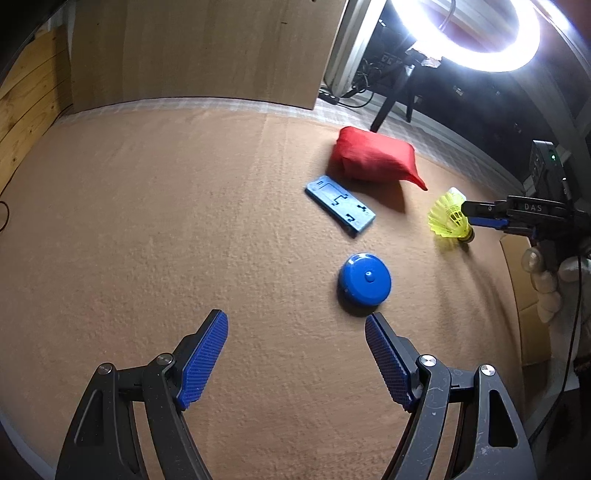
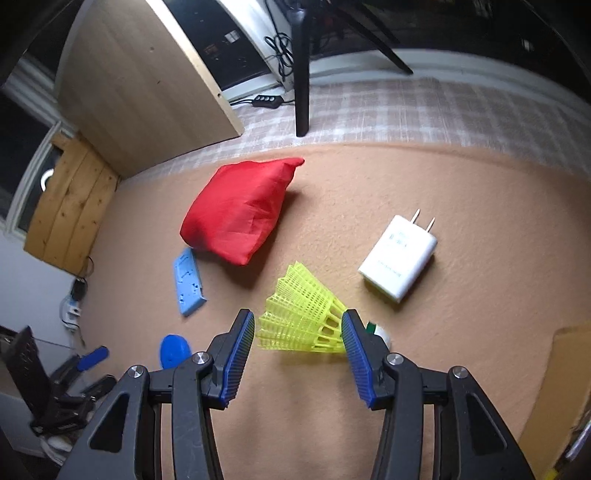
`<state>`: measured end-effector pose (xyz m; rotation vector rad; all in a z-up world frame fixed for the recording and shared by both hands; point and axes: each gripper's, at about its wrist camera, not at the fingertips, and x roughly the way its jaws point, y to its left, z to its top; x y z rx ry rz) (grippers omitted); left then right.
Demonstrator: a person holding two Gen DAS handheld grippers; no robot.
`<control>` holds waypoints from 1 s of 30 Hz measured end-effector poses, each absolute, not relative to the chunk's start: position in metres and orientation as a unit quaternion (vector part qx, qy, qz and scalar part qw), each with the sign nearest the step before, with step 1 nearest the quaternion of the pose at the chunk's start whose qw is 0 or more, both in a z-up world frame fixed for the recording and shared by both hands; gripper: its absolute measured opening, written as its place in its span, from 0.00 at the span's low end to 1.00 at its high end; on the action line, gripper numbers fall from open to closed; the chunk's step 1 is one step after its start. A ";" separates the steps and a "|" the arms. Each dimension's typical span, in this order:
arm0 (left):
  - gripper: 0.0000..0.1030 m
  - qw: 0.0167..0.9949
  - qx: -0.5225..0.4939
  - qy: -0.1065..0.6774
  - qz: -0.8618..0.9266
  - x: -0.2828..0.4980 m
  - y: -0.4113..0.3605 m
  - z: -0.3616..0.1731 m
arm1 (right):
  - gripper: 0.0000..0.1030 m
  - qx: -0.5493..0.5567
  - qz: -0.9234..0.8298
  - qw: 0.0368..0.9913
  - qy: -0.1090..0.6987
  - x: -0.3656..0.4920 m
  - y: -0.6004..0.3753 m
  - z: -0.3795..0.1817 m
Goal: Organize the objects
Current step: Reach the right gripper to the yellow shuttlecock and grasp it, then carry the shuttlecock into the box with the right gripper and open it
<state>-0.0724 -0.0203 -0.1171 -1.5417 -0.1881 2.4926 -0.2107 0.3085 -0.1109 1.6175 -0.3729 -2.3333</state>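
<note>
A yellow shuttlecock (image 2: 301,317) sits between the blue pads of my right gripper (image 2: 298,330). The jaws are shut on it across the skirt, with its white cork (image 2: 382,334) poking out behind the right finger. From the left wrist view the shuttlecock (image 1: 445,216) hangs just over the tan mat at the right gripper's tips (image 1: 466,215). My left gripper (image 1: 297,325) stands open and empty, just short of a round blue cap (image 1: 365,279). A red pouch (image 2: 240,210), a light-blue flat plate (image 2: 187,282) and a white plug adapter (image 2: 399,254) lie on the mat.
A cardboard box edge (image 2: 569,373) is at the right. A wooden panel (image 1: 199,51) stands at the back, with a ring light (image 1: 476,33) and its tripod leg (image 2: 301,74) beyond the mat. Checked cloth (image 2: 424,110) borders the mat's far edge.
</note>
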 end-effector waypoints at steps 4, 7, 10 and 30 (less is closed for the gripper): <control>0.77 0.107 -0.522 -0.062 0.844 -0.073 -0.013 -0.117 | 0.44 0.562 -0.804 0.133 -0.141 -0.217 0.316 -0.116; 0.77 0.110 -0.522 -0.060 0.844 -0.071 -0.009 -0.117 | 0.45 0.567 -0.800 0.130 -0.150 -0.222 0.320 -0.123; 0.77 0.110 -0.522 -0.059 0.844 -0.070 -0.009 -0.116 | 0.47 0.577 -0.789 0.134 -0.160 -0.225 0.320 -0.133; 0.77 0.163 -0.536 -0.051 0.827 -0.079 0.041 -0.127 | 0.51 0.581 -0.762 0.222 -0.183 -0.167 0.274 -0.121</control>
